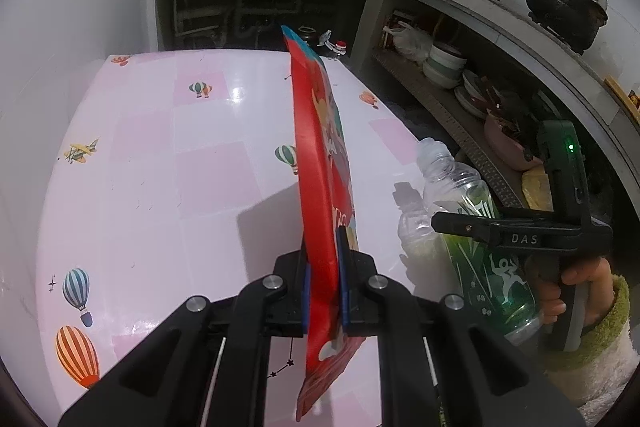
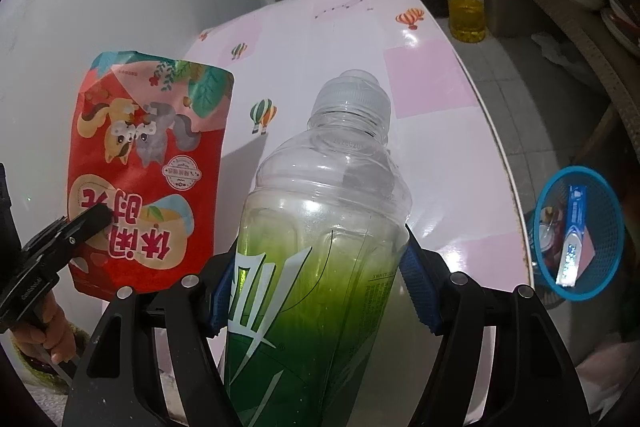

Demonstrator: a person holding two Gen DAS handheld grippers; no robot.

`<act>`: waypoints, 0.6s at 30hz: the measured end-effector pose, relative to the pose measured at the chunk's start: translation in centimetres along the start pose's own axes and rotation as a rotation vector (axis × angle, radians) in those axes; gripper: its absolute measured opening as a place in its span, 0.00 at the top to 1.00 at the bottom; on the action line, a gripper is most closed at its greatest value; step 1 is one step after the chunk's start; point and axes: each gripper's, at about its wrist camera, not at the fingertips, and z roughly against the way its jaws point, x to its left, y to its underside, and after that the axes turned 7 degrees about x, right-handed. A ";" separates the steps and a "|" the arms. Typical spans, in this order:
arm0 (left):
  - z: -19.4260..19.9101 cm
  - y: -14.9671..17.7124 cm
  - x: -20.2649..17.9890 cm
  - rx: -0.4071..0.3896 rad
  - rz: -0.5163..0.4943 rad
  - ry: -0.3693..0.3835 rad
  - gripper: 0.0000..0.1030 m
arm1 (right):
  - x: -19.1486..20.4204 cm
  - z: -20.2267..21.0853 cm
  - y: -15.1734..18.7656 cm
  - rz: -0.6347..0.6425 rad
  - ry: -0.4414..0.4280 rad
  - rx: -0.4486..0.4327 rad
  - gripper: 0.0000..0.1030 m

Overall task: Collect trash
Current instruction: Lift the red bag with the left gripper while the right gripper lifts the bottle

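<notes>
Jaws first: the left gripper (image 1: 325,279) is clamped thin on the lower part of a red snack bag (image 1: 320,155), which stands edge-on above the table. The right gripper (image 2: 316,291) has its blue pads (image 2: 420,291) pressed against both sides of a clear bottle (image 2: 320,227) with a green label, jaws set wide around the body, neck and cap pointing away from the hand.

Both pieces look light. The bag seems empty and limp, a crinkly film that would fold or flutter, so a pinch near a flat sealed edge suits it best. The bottle appears empty too; its thin smooth wall may dent or slip, so a hold across the labelled waist, where it is now, looks the safest.

Beneath them lies a glossy pink table cover (image 2: 432,87) printed with balloons and planes, likely slick. Off the table's right edge, on the tiled floor, a blue mesh basket (image 2: 600,279) already holds a toothpaste box and other scraps, a probable destination. An oil jug (image 2: 466,7) stands further along the floor. Concrete shelves (image 1: 448,107) with stacked bowls, and pots on the counter above, line the room's right side.
</notes>
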 end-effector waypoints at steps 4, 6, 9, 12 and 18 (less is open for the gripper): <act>0.3 -0.3 -0.2 -0.013 -0.004 0.034 0.91 | -0.7 1.0 0.4 -0.023 -0.010 -0.029 0.36; 0.5 -0.8 -0.3 -0.020 -0.009 0.066 0.91 | -1.5 2.1 1.0 -0.051 -0.017 -0.058 0.36; 0.6 -2.1 -1.1 -0.035 -0.032 0.120 0.91 | -3.3 4.2 2.1 -0.110 -0.001 -0.113 0.36; 0.5 -4.1 -2.9 -0.049 -0.076 0.184 0.91 | -6.8 7.7 3.8 -0.207 0.054 -0.189 0.36; -1.9 -8.0 -9.2 -0.017 -0.197 0.336 0.91 | -14.9 14.6 9.4 -0.444 0.215 -0.320 0.36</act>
